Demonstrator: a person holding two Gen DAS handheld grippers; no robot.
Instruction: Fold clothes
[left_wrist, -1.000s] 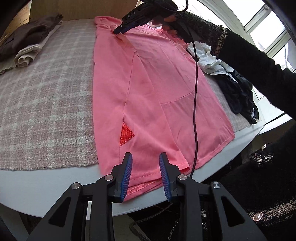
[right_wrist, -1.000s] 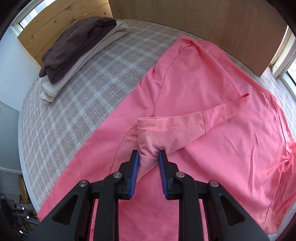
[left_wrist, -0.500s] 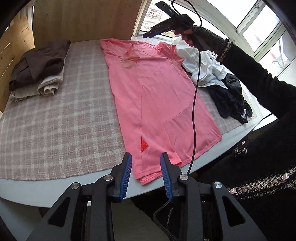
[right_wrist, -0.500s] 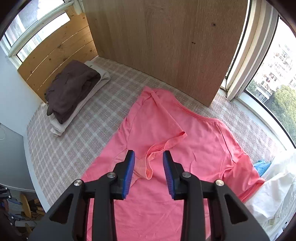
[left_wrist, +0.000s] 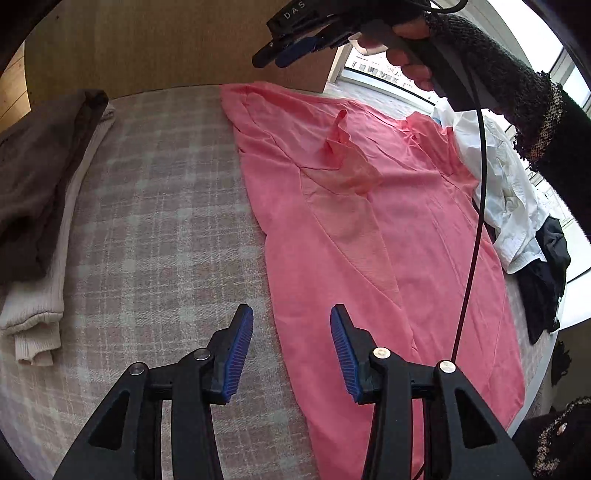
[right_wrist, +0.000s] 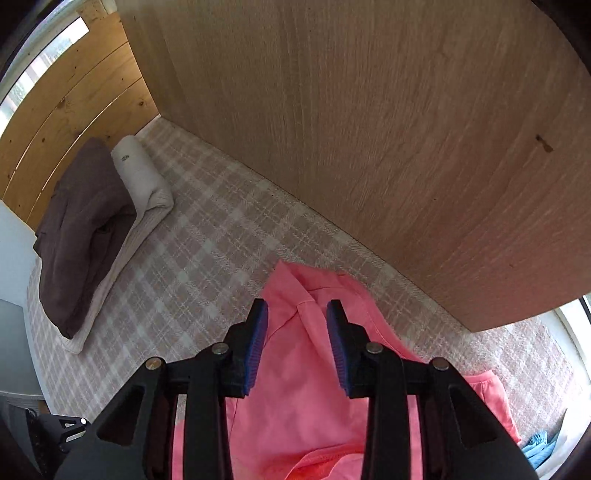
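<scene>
A pink T-shirt (left_wrist: 369, 229) lies flat on the checked cloth, one sleeve folded in over its chest. My left gripper (left_wrist: 291, 317) hovers above the shirt's left edge, its jaws opening with nothing between them. In the left wrist view, my right gripper (left_wrist: 280, 51) hangs high over the far end of the shirt, held by a hand in a black sleeve. In the right wrist view, that gripper (right_wrist: 297, 314) is open and empty above the pink shirt's shoulder (right_wrist: 306, 295), well off the fabric.
A folded brown and cream stack (left_wrist: 40, 206) lies at the left, also seen as the stack (right_wrist: 96, 229). White and black clothes (left_wrist: 517, 206) are heaped on the right. A wooden panel (right_wrist: 369, 129) stands behind the table. A black cable (left_wrist: 472, 229) hangs over the shirt.
The right gripper let go of the folded sleeve and rose toward the shirt's far shoulder. The left gripper let go of the hem, moved inward over the table and widened.
</scene>
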